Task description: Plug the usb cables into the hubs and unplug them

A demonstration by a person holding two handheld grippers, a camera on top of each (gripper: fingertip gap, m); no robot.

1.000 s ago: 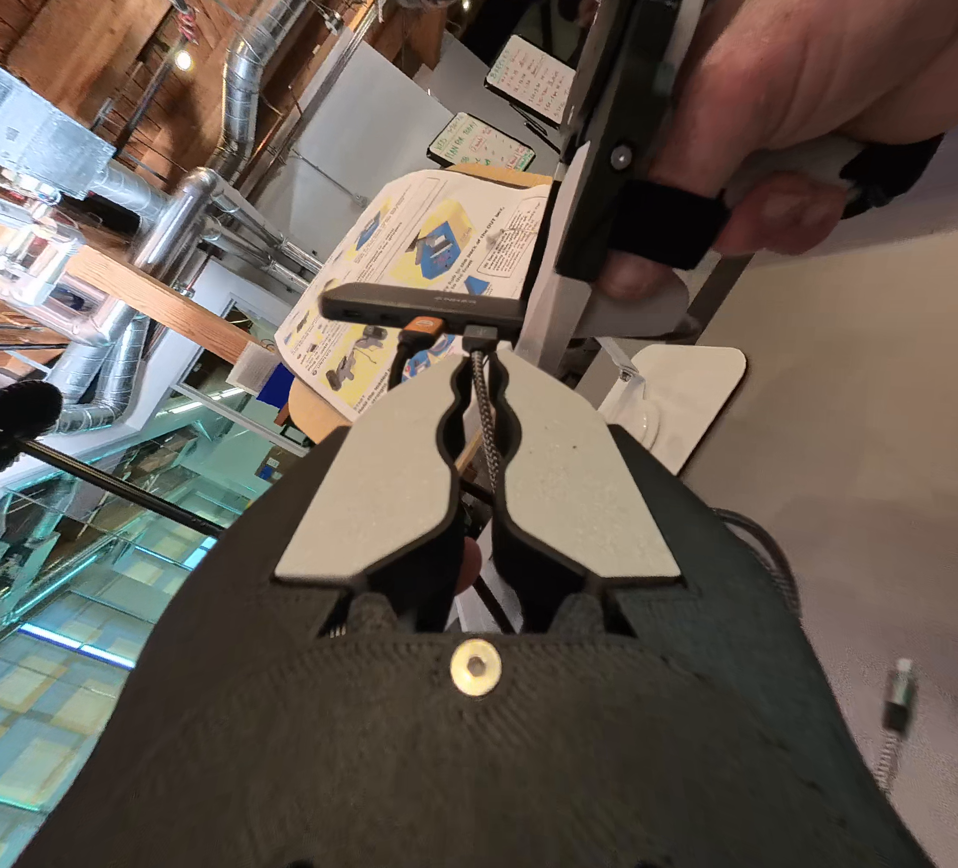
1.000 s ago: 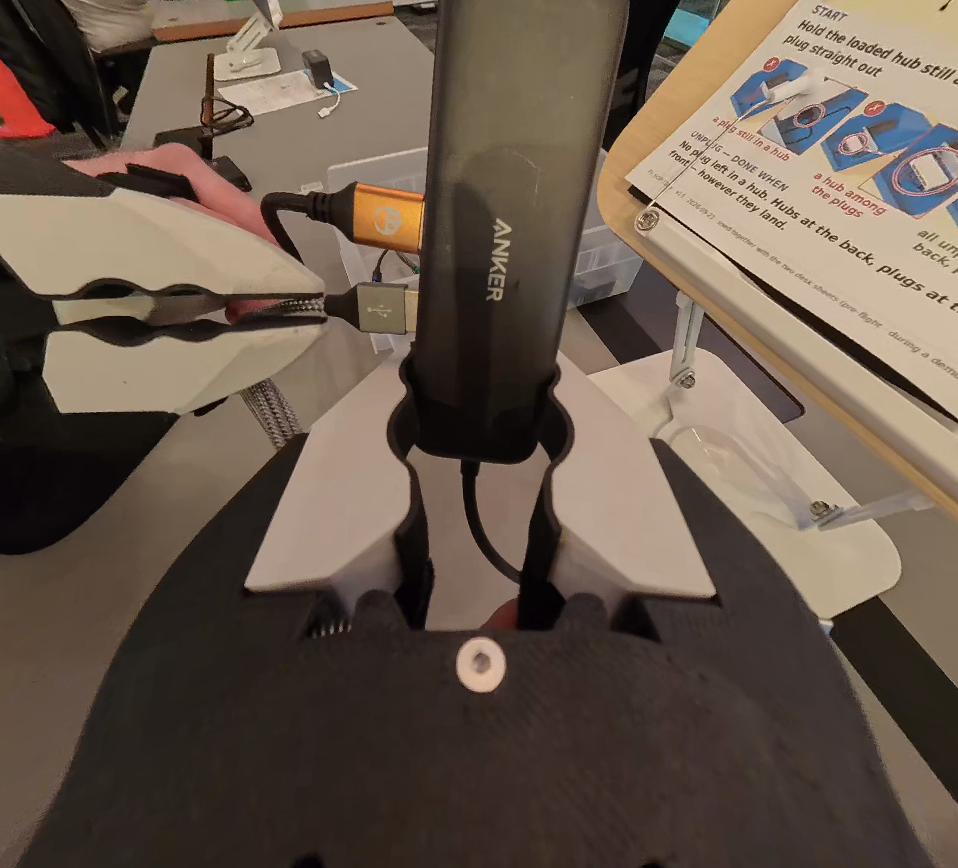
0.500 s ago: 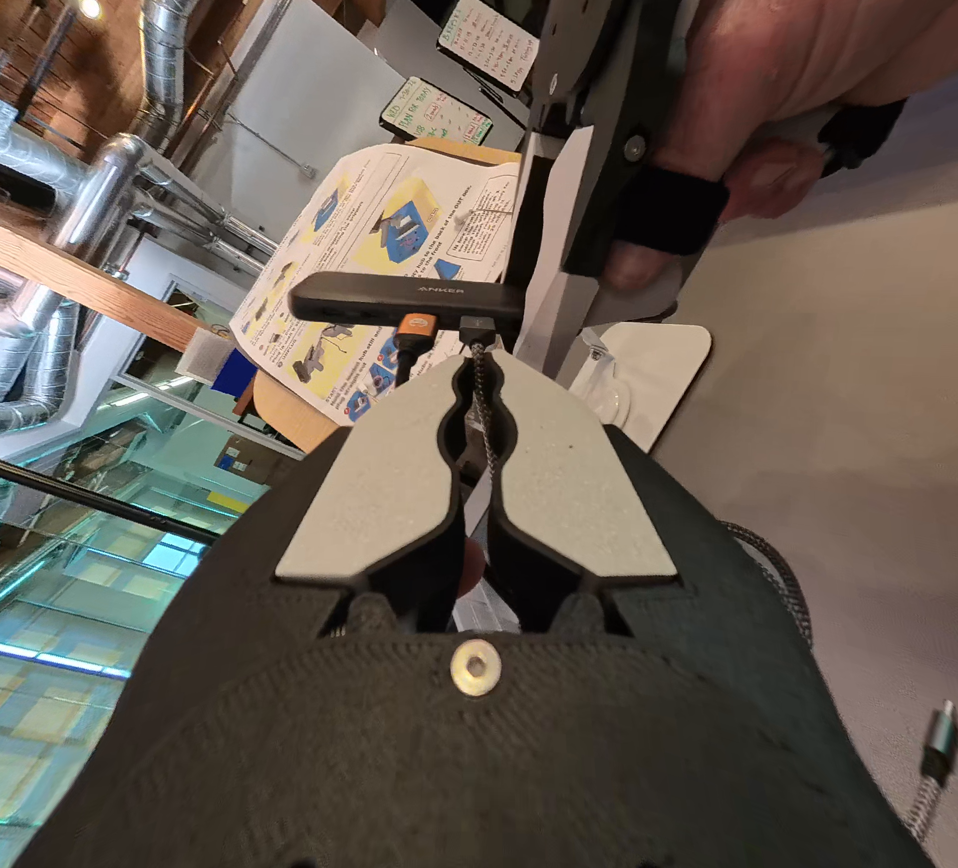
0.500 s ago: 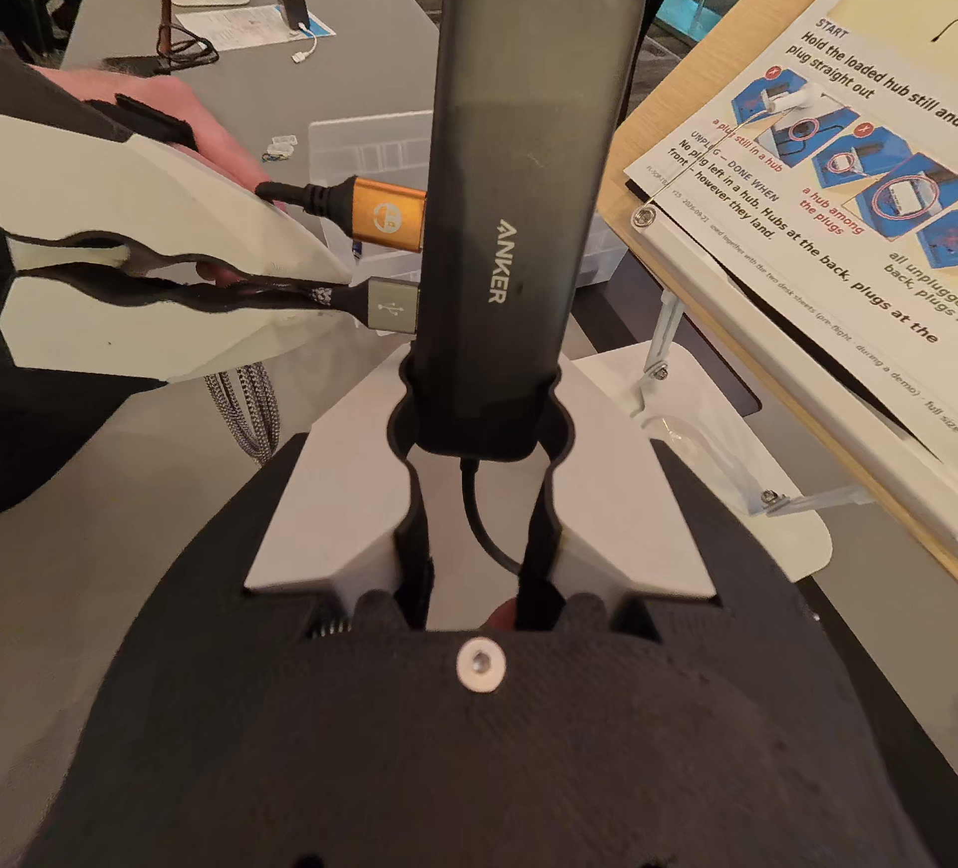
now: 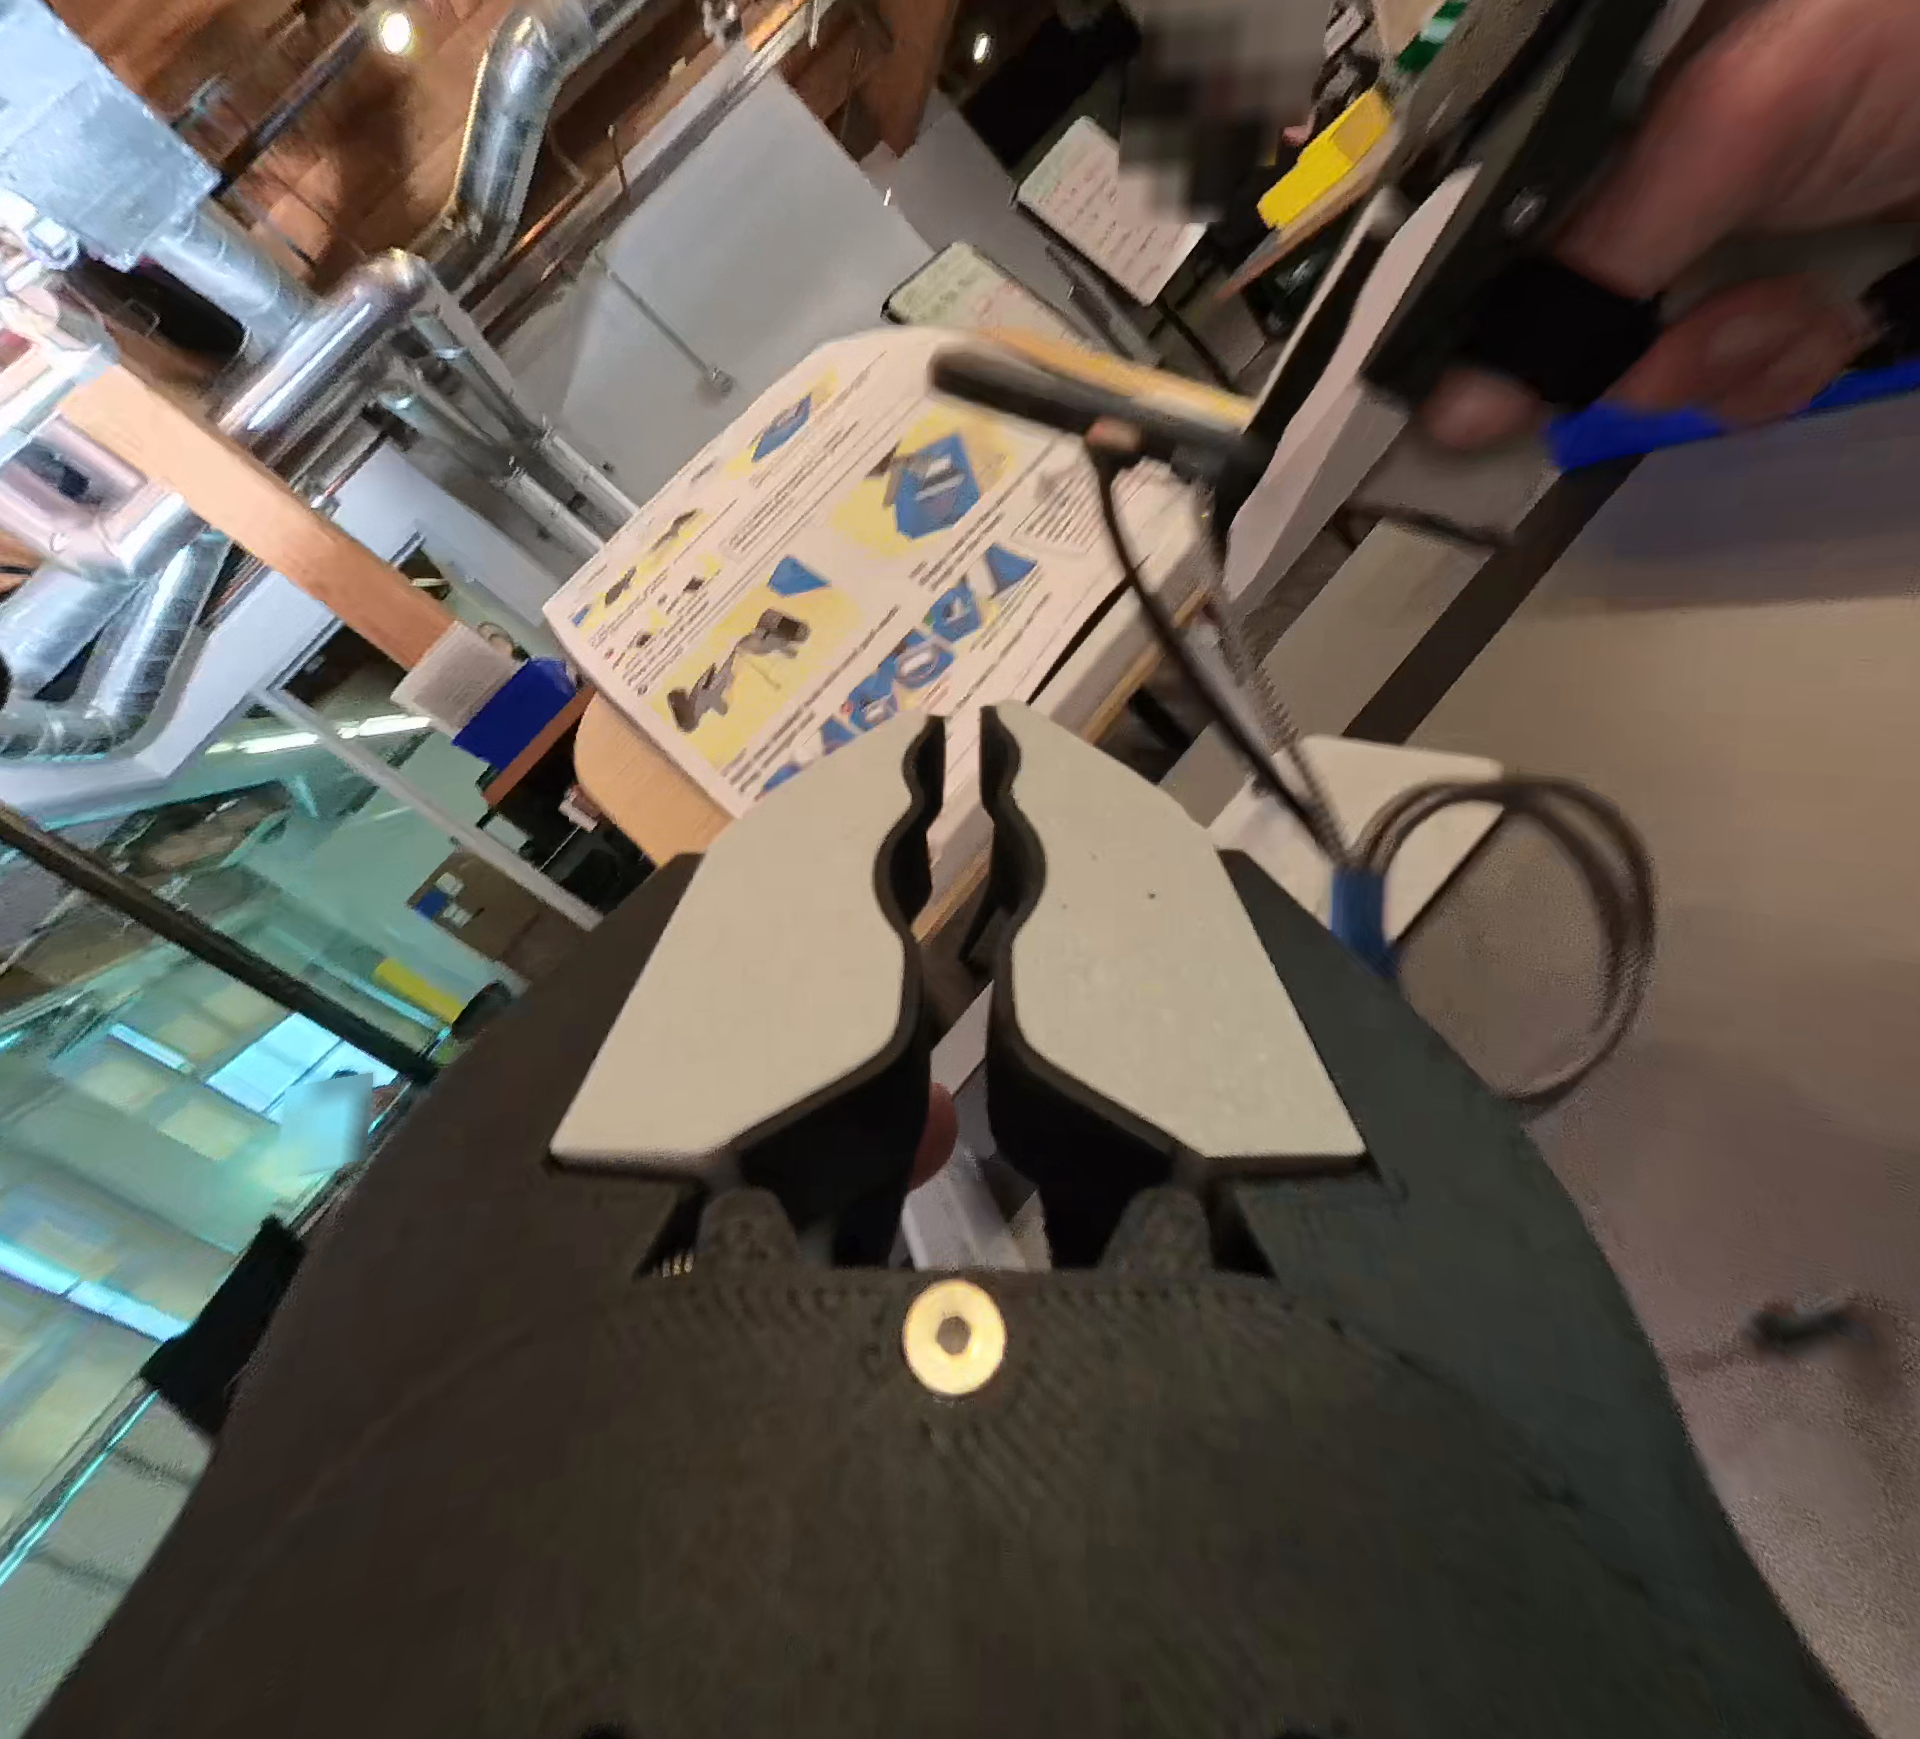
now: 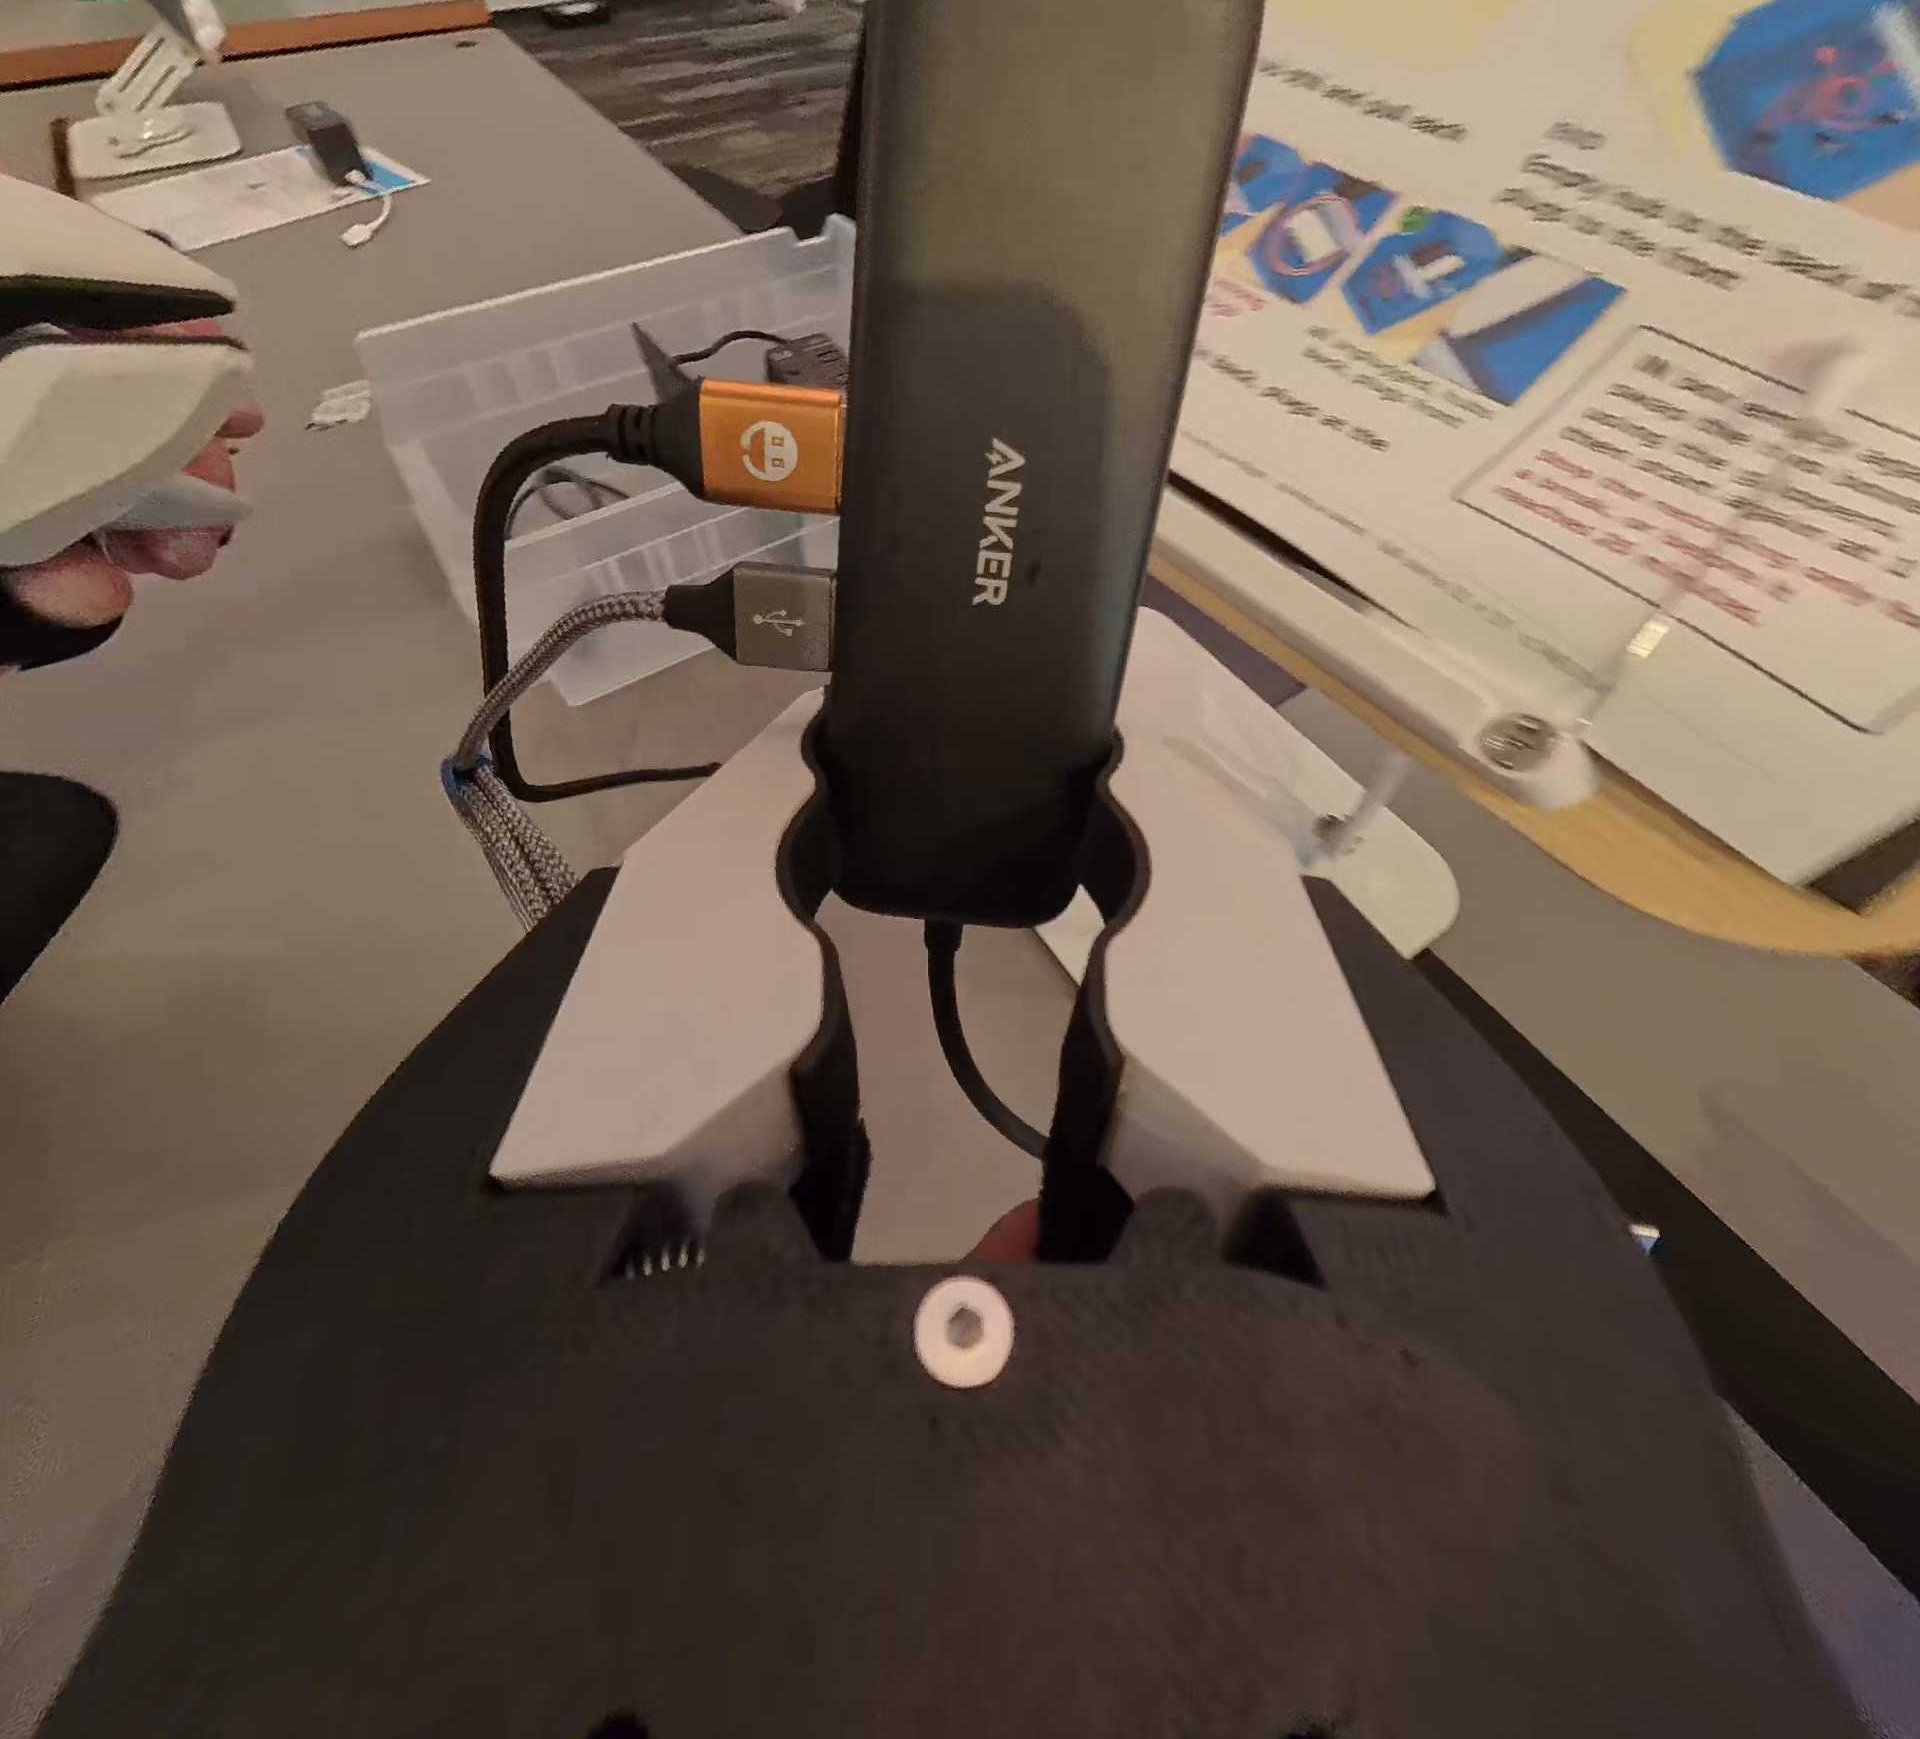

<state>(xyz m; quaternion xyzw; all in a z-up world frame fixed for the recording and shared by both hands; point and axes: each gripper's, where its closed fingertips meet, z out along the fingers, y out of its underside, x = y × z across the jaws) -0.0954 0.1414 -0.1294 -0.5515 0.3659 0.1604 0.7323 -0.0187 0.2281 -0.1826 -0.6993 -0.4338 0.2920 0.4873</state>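
Where a second ago it pinched the grey braided cable (image 6: 540,661), the left claw (image 5: 961,739) had backed off, nearly closed and empty; both plugs sat seated, the right claw (image 6: 961,816) gripping the hub (image 6: 1029,359).

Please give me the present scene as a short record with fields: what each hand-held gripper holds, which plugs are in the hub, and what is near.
right hand-held gripper: shut on the dark hub, held upright
left hand-held gripper: narrow gap between fingers, holds nothing, apart from the hub
orange plug: seated in the hub's side
grey plug: seated below the orange one, braided cable hanging free
nearby: instruction sheet on a tilted board; clear bin behind
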